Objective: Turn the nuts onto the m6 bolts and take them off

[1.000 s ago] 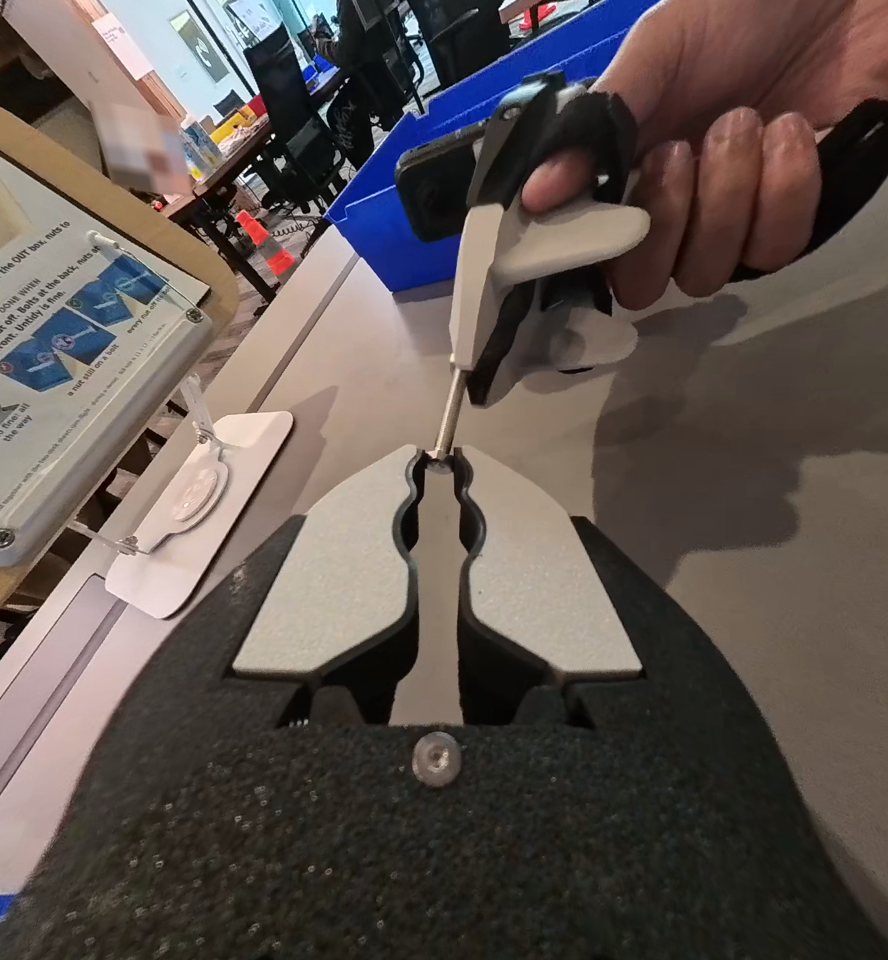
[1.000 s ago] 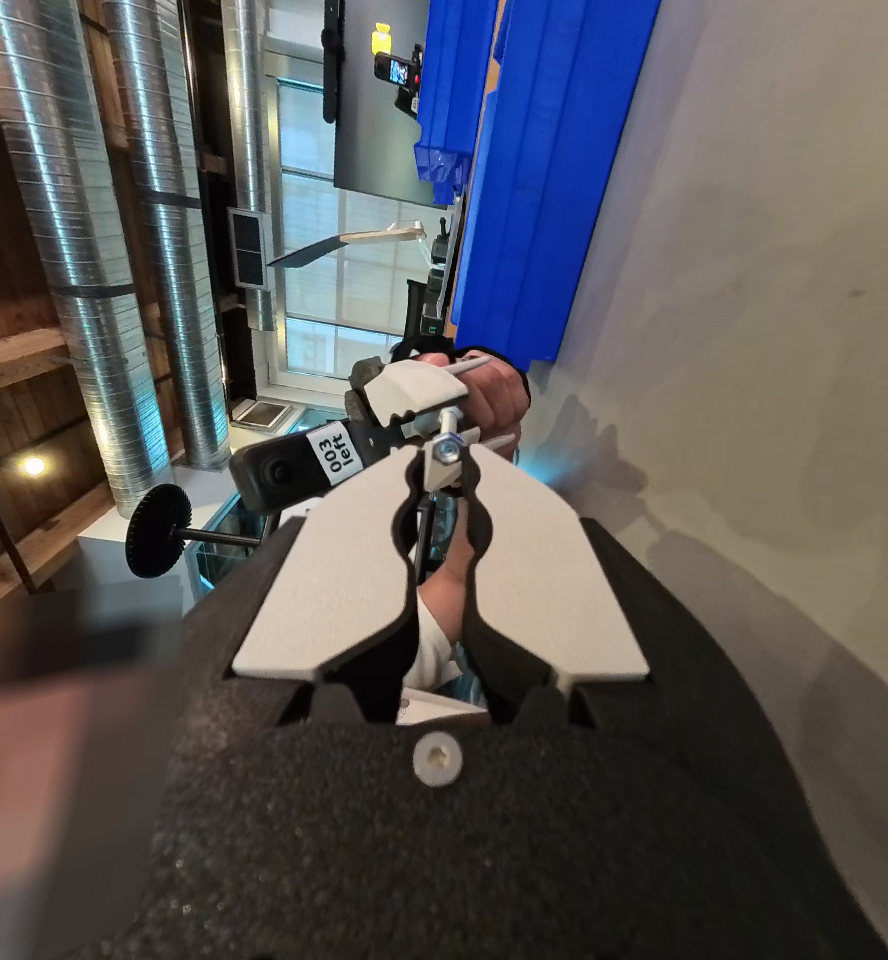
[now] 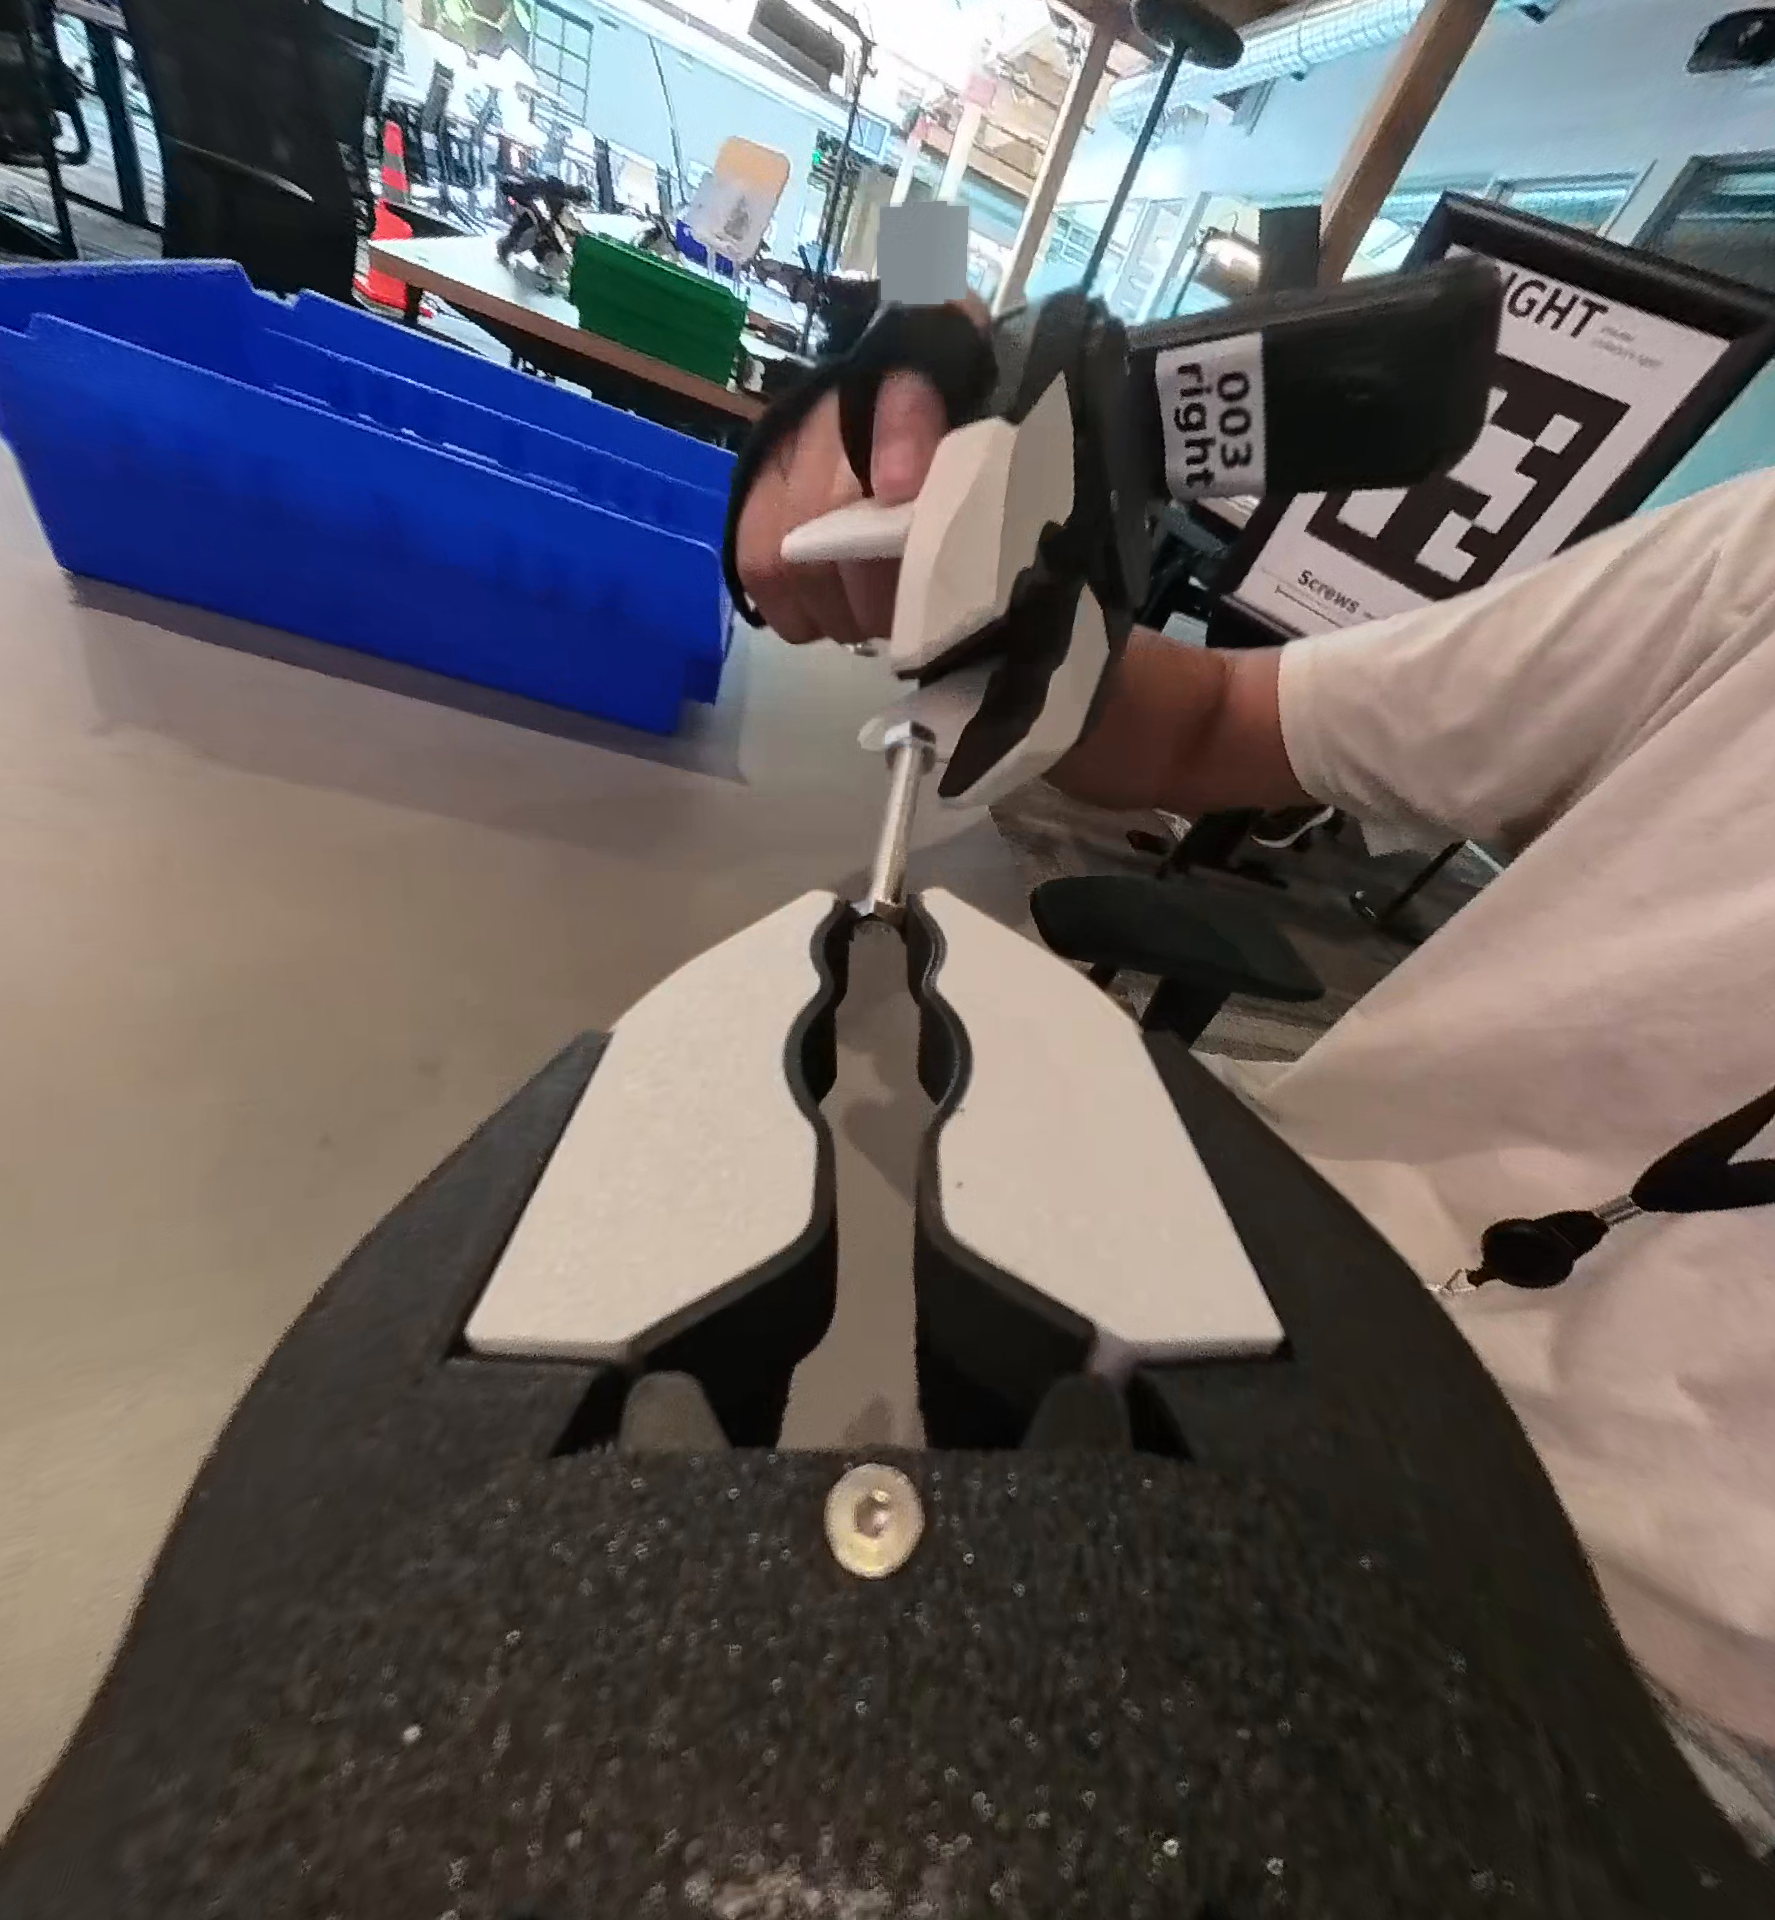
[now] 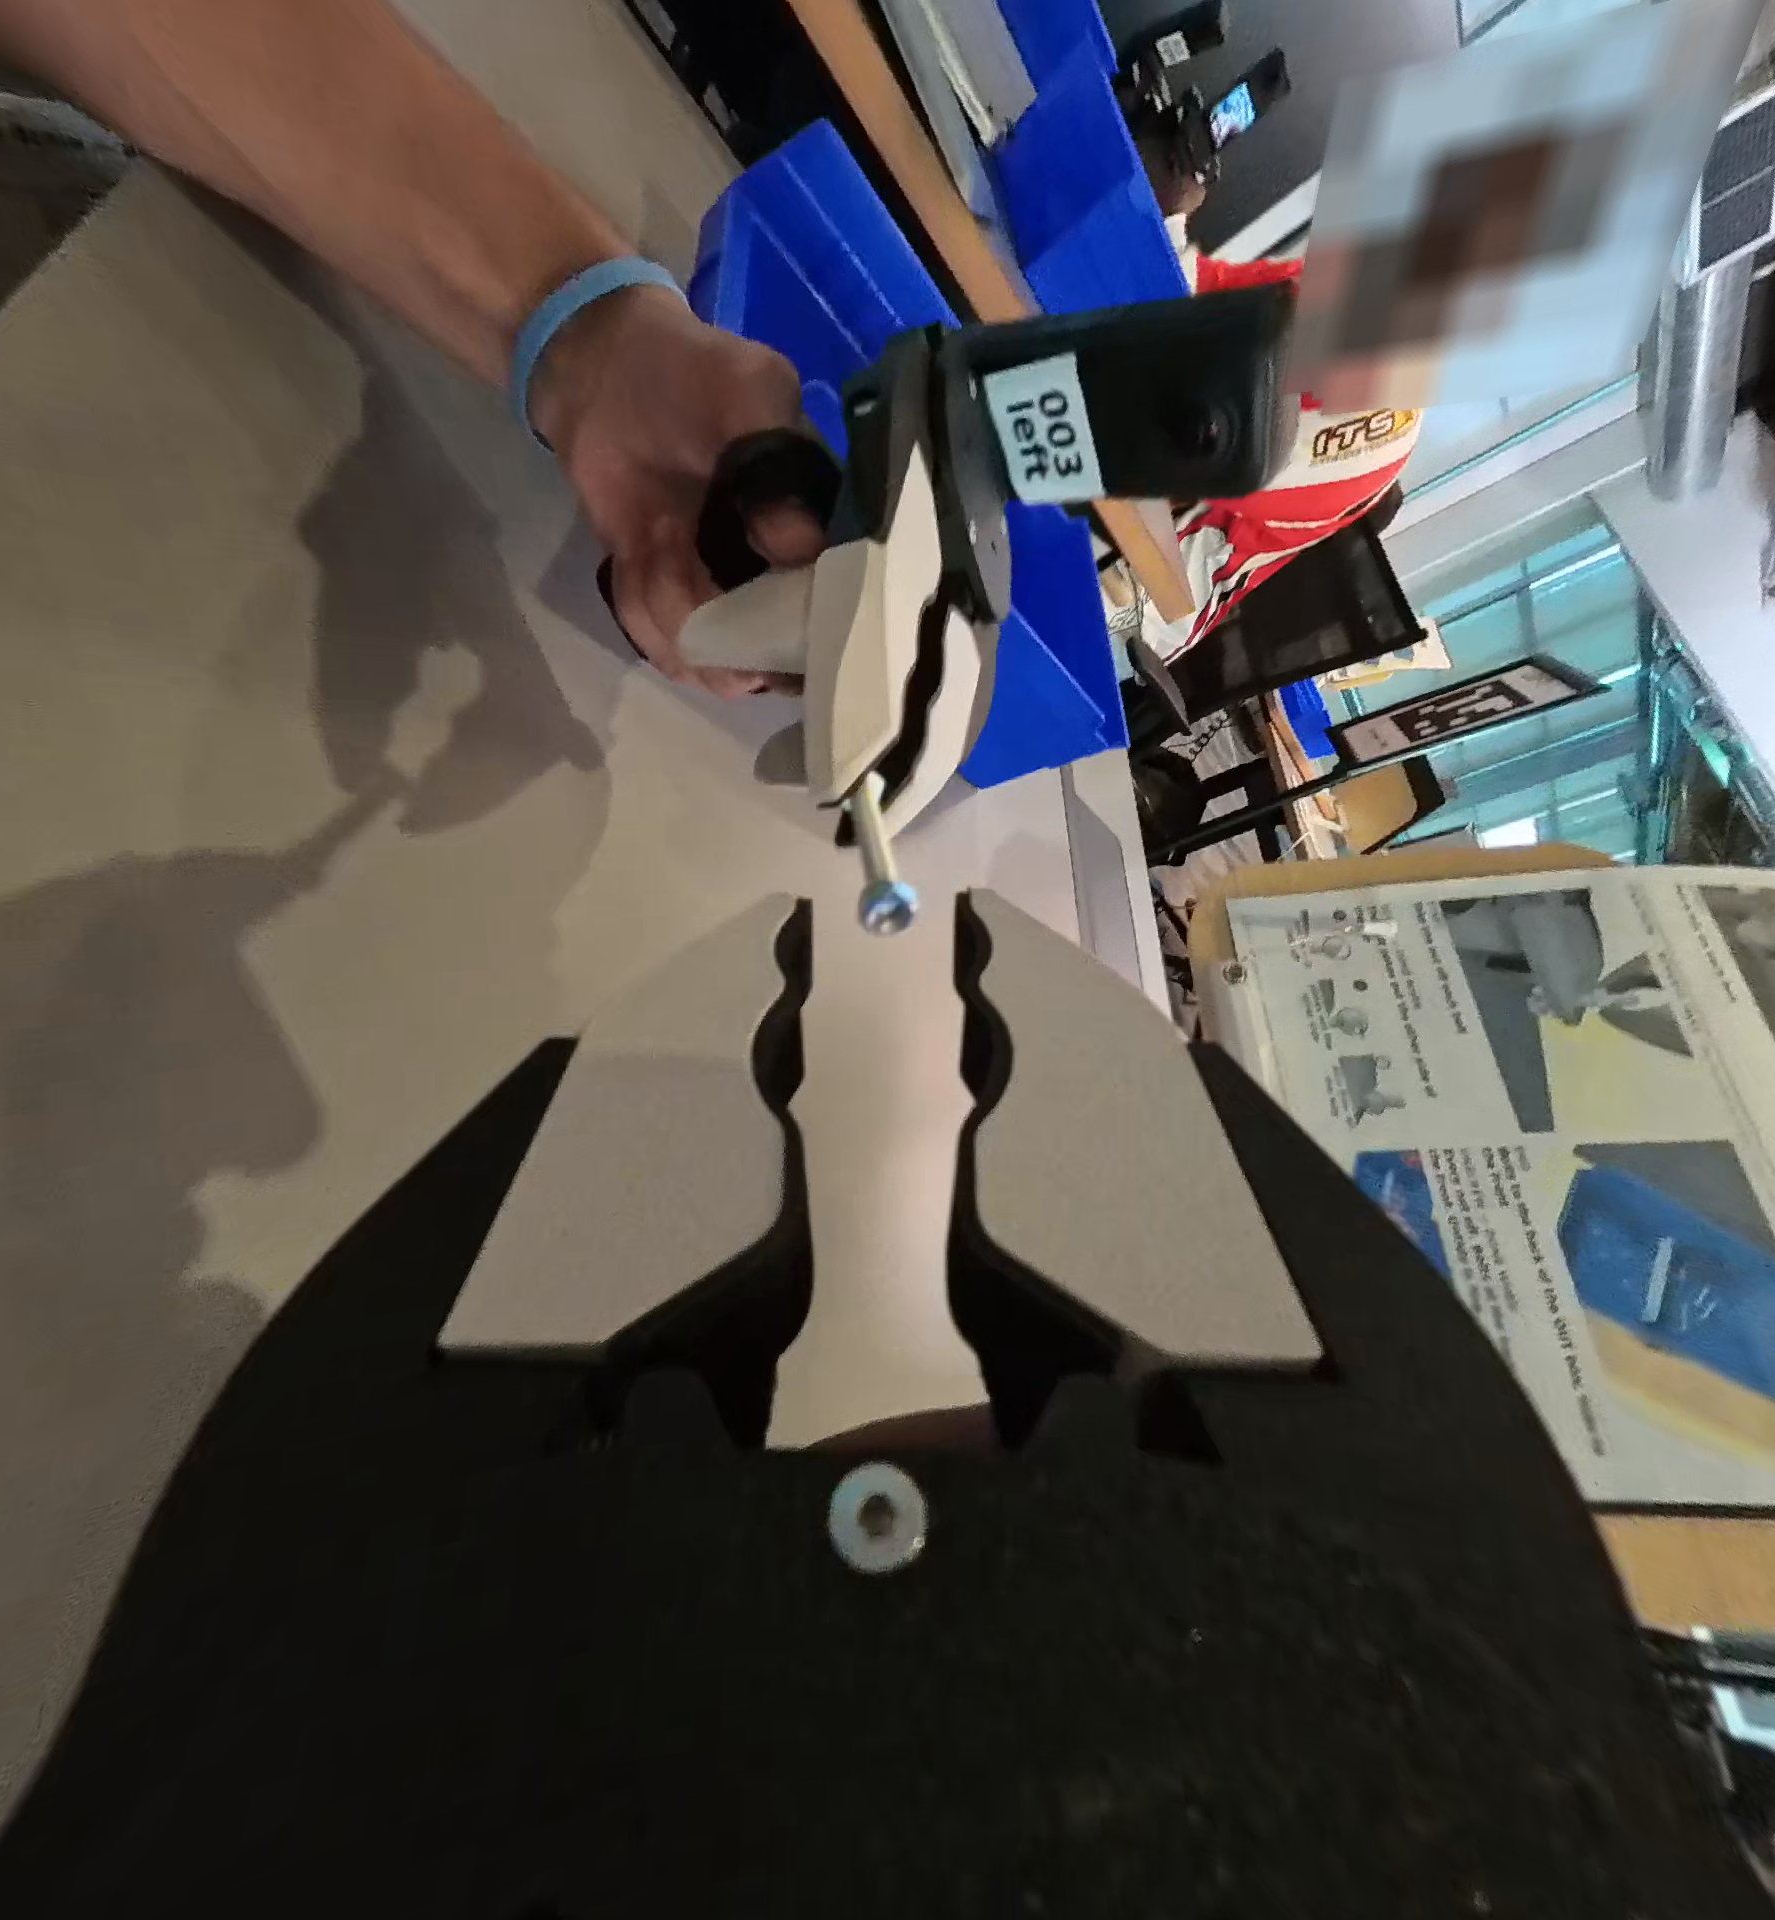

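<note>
While the grey bench [image 3: 187, 987] runs bare and matte under both claws, a blue bin [image 3: 343, 499] stands along its far edge, with desks, chairs and an orange cone in the bright room beyond. The left claw [image 3: 878, 920] is pinched on one end of a silver bolt [image 3: 898, 821], its shank rising away toward the right claw [image 3: 950, 743]. The right claw [image 4: 881, 909] stands spread, its fingers [image 4: 717, 997] apart from the bolt's far end [image 4: 888, 906], which hangs in the gap without touching either pad.

Only the left wrist view shows a white sleeve [image 3: 1589, 883], a black lanyard, a framed black-and-white marker board [image 3: 1465, 468] and a green crate [image 3: 654, 301]. Only the right wrist view shows a printed instruction sheet on a wooden board [image 4: 1589, 1195] past the bench's edge, a blue wristband [image 4: 571, 322], and dark shadows on the bench.
</note>
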The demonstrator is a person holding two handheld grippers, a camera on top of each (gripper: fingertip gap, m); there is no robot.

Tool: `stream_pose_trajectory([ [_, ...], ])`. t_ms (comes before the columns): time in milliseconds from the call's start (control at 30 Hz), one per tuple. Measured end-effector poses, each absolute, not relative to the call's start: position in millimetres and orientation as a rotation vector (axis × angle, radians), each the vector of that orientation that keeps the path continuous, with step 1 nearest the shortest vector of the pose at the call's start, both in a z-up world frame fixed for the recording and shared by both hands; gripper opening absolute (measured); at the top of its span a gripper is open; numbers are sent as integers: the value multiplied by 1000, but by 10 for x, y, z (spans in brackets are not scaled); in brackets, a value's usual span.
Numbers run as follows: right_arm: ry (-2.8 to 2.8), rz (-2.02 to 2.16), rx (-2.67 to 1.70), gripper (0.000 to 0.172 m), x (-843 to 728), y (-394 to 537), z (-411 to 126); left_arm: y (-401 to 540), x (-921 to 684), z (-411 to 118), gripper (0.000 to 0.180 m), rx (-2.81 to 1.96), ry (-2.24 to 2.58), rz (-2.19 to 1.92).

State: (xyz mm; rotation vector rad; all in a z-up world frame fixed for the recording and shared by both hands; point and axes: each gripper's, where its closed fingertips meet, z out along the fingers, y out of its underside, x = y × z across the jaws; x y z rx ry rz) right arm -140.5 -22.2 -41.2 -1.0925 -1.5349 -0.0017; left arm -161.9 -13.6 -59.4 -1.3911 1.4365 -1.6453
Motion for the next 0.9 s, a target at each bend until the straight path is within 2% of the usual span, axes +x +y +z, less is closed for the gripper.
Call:
stream_pose_trajectory([
  [100, -1571, 5, -1100, 25, -1448, -214, -442, -185, -1606, -598, 10, -1380, 1457, -1657],
  [167, -1595, 6, -1106, 11, -1463, -208, -485, -188, -1594, -613, 10, -1386, 1464, -1646],
  [333, -1502, 196, -1253, 10, -1480, -167, -483, -148, -1619, -562, 10, -1361, 1435, -1623],
  [500, -1235, 765, -1566, 10, -1496, -130, -441, -91, -1615, -557, 10, -1338, 1426, -1517],
  [767, -474, 1611, -1968, 10, -1459, 10, -534, 62, -1581, -647, 10, -1359, 1415, -1287],
  [867, -519, 1599, -1863, 14, -1448, -8, -450, 48, -1578, -597, 10, -1349, 1395, -1332],
  [900, -575, 1521, -1818, 29, -1432, -4, -419, 41, -1583, -587, 10, -1349, 1393, -1351],
])
